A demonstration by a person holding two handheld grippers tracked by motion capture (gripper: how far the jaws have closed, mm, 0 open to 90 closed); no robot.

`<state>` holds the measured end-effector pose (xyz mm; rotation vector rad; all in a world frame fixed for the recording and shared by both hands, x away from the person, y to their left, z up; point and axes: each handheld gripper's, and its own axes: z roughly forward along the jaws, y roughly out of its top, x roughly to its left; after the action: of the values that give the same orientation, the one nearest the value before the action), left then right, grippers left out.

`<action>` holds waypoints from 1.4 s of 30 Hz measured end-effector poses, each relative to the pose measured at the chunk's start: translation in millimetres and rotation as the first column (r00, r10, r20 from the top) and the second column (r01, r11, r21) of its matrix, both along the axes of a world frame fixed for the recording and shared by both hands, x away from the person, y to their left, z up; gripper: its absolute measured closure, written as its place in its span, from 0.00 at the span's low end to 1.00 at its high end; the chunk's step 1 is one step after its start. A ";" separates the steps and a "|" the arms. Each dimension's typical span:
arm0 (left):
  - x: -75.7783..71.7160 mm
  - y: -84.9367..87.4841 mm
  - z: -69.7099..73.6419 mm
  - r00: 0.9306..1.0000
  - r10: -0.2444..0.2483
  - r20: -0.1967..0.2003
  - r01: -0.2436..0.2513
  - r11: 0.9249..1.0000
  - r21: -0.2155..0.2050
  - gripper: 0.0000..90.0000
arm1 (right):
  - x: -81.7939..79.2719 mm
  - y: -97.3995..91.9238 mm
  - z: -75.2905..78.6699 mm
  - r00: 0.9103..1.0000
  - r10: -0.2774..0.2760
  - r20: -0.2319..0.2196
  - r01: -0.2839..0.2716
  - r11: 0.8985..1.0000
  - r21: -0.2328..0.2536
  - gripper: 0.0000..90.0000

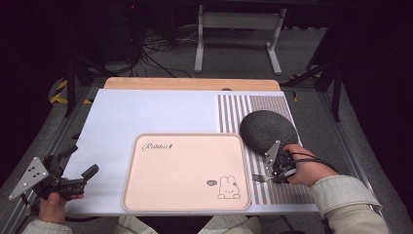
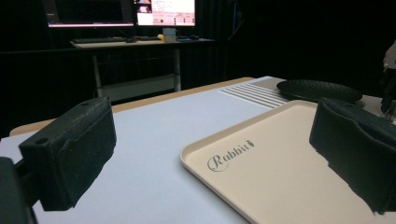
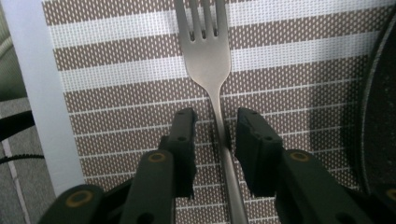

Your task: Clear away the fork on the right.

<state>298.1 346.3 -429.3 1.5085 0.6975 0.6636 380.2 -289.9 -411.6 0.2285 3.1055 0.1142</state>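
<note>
Straddling the thin silver metal fork (image 3: 208, 56) on the brown striped woven mat (image 3: 116, 121), the right gripper (image 3: 215, 135) stood narrow, not yet squeezing. The fork could slip sideways. The left gripper (image 2: 210, 154) waited wide.

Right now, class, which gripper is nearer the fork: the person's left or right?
Right. The right gripper straddles the fork handle on the striped mat, jaws not yet closed. The left gripper hovers open beyond the tray, at the table's opposite side.
</note>
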 end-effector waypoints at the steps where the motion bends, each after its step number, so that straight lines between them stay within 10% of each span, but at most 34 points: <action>1: 0.0 0.0 0.0 1.000 0.000 0.000 0.000 1.000 0.000 0.01 | 0.9 0.5 -0.6 1.000 0.012 -0.006 -0.012 1.000 -0.004 0.81; 42: 0.4 0.0 -0.6 1.000 -0.002 -0.005 0.002 1.000 -0.009 0.01 | 0.2 4.5 -2.3 0.993 0.115 0.009 -0.114 0.993 -0.044 0.96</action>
<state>298.5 346.3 -429.9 1.5027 0.7026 0.6545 380.4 -285.3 -414.0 0.0484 3.1050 0.0507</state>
